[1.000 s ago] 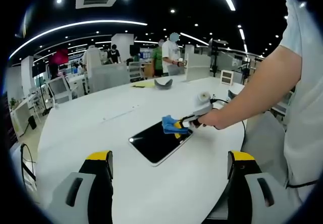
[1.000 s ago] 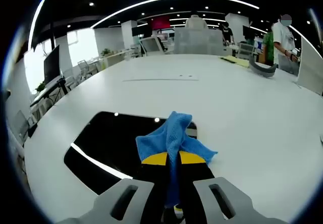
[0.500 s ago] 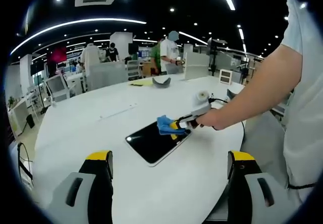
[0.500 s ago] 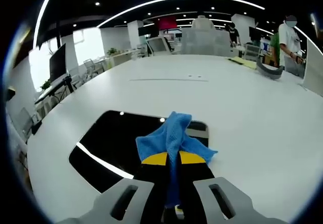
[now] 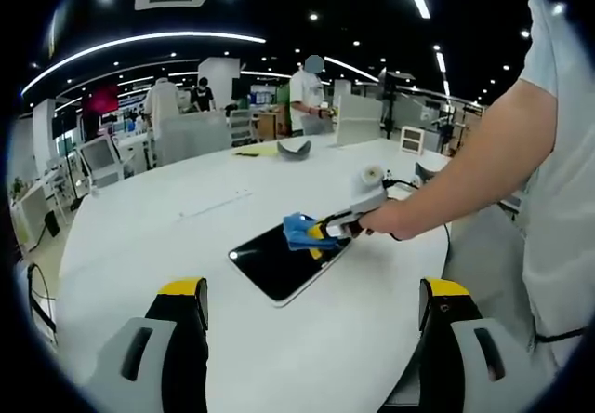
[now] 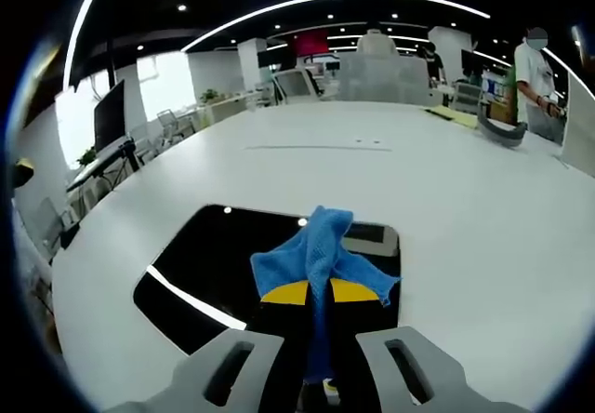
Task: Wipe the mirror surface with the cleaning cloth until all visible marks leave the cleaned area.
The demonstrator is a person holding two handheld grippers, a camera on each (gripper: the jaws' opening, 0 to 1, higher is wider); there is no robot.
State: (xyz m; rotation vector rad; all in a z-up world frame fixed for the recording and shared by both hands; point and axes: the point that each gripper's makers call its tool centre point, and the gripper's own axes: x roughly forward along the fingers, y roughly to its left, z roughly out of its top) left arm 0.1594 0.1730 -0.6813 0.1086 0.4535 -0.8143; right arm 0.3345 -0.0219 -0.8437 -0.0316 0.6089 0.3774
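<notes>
Two grippers: right gripper [image 6: 317, 294] clamped on cleaning cloth [image 6: 319, 255], pressed on mirror [image 6: 218, 269]; unwiped length extended left-forward. Left gripper [image 5: 311, 306] held apart, jaws spread, empty.

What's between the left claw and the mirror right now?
Only bare white table. In the left gripper view, nothing sits on the stretch from the open left claw up to the mirror.

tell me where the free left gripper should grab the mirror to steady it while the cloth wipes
Probably the near rounded corner of the mirror, coming in low from the left gripper side. The mirror lies flat on the white table, so only its thin edge can be pinched, and that end is bare, while the blue cloth in the right gripper covers the far end.
</notes>
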